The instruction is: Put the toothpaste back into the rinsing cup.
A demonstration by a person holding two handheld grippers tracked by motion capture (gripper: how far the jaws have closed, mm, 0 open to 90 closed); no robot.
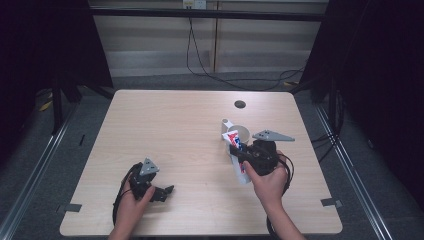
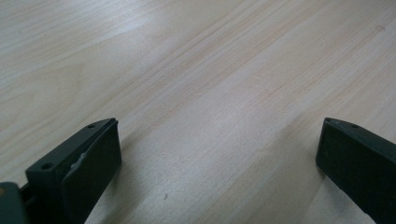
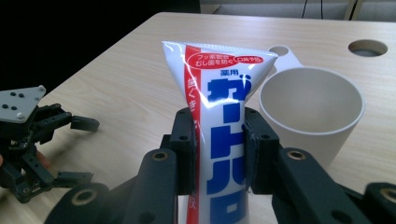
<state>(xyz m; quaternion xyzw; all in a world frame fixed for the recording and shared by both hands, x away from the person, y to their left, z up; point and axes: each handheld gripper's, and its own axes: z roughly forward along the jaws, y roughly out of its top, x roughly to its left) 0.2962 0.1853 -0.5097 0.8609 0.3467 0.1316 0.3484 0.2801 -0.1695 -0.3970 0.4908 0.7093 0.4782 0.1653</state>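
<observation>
- The right gripper has its jaws clamped on a white tube with red and blue print, one pad on each side of its body.
- The tube stands nearly upright in the jaws, its flat crimped end uppermost, just beside the cup and at about its rim height.
- The cup, cream with a handle at its far side, stands upright on the table, near a round hole in the tabletop.
- The left gripper rests low over the table, well apart from the cup, toward the near edge.
- Its jaws stand wide, with only bare wood between them.
</observation>
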